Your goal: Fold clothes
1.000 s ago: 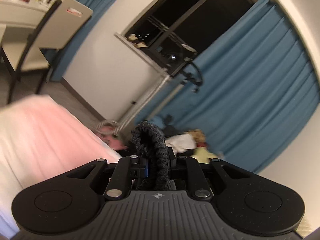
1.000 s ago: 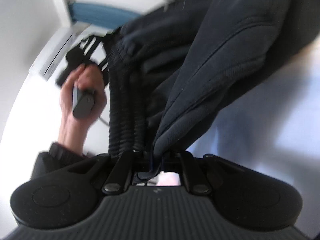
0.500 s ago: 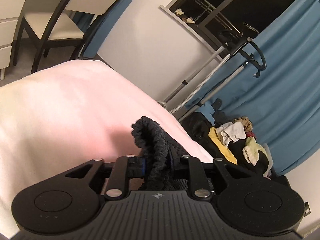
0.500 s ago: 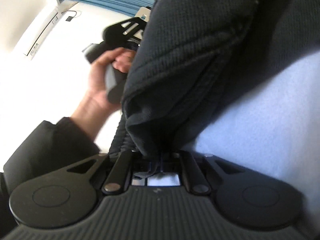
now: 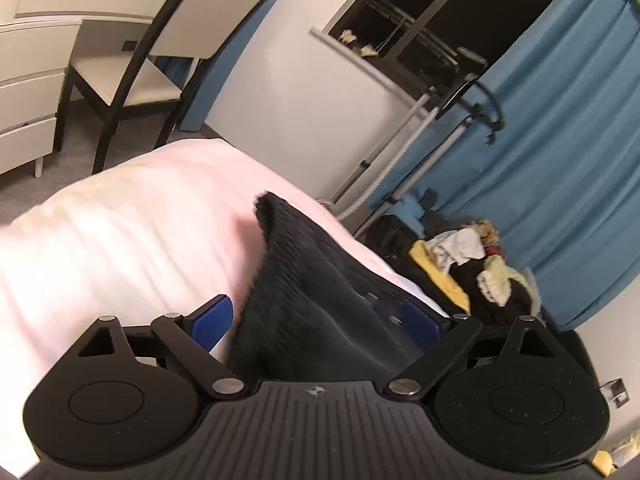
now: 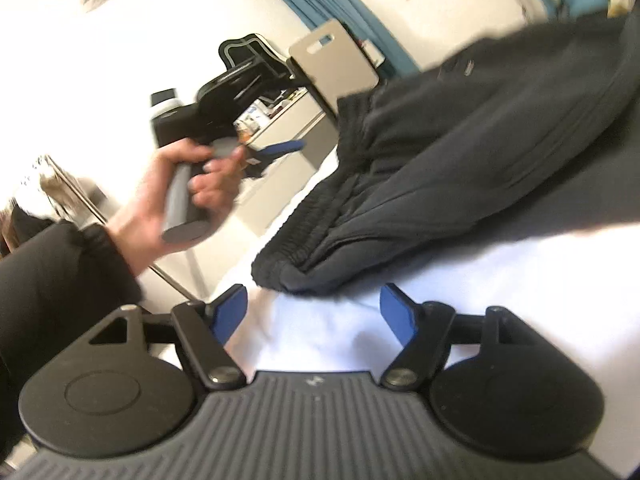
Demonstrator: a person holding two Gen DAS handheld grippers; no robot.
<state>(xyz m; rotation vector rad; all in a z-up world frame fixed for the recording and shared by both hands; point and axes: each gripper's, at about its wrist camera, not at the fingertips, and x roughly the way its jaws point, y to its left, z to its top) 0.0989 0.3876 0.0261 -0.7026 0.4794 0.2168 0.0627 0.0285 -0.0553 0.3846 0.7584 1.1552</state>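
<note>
Right wrist view: both hand-held grippers, right (image 6: 314, 314) and left (image 5: 320, 318), released; dark trousers (image 6: 460, 168) laid on bed (image 6: 520, 300). Next step, judged: regrasp waistband for folding.

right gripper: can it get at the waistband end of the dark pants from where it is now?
Probably yes. The right gripper is open, and the dark pants lie on the white bed with the waistband end just ahead of its fingertips, nothing between them.
</note>
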